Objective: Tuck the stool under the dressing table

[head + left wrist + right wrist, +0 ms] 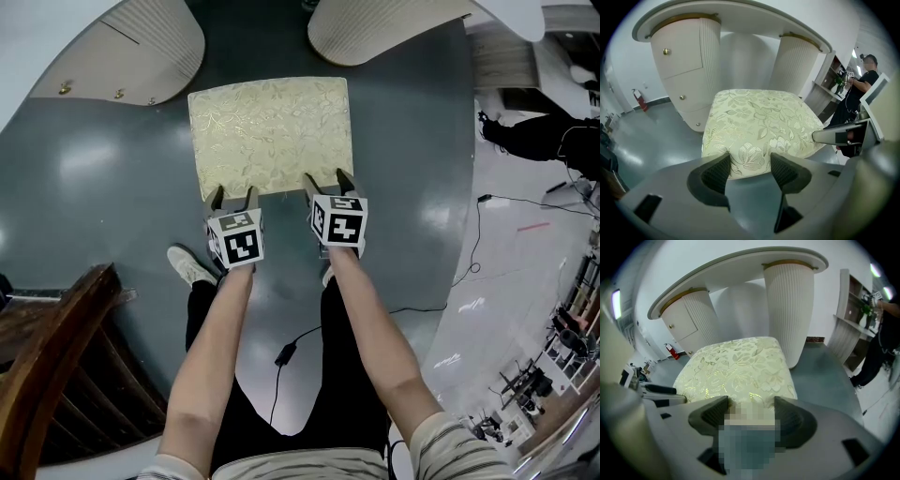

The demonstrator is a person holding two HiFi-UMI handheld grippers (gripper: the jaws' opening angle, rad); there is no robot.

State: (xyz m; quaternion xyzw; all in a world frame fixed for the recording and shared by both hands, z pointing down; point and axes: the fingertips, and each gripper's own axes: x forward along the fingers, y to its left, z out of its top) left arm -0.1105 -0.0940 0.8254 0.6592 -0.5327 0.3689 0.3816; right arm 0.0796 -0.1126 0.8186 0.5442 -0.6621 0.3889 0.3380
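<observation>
The stool (272,136) has a cream cushion with a gold leaf pattern and stands on the grey floor in front of the white dressing table. The table's two ribbed pedestals (141,47) (384,28) are just beyond it, with a gap between them. My left gripper (232,199) and right gripper (330,178) sit side by side at the stool's near edge. Both are open, with the cushion's edge between their jaws. In the left gripper view, the cushion (759,117) bulges into the left gripper (750,161). The right gripper view shows the right gripper (751,404) at the cushion (740,362), under the tabletop (740,263).
A dark wooden chair (56,347) stands at the near left. A black cable (281,356) lies on the floor by my feet (192,265). A person in black (858,89) stands at the right near a shelf (853,310). More cables and gear lie on the white floor (525,281).
</observation>
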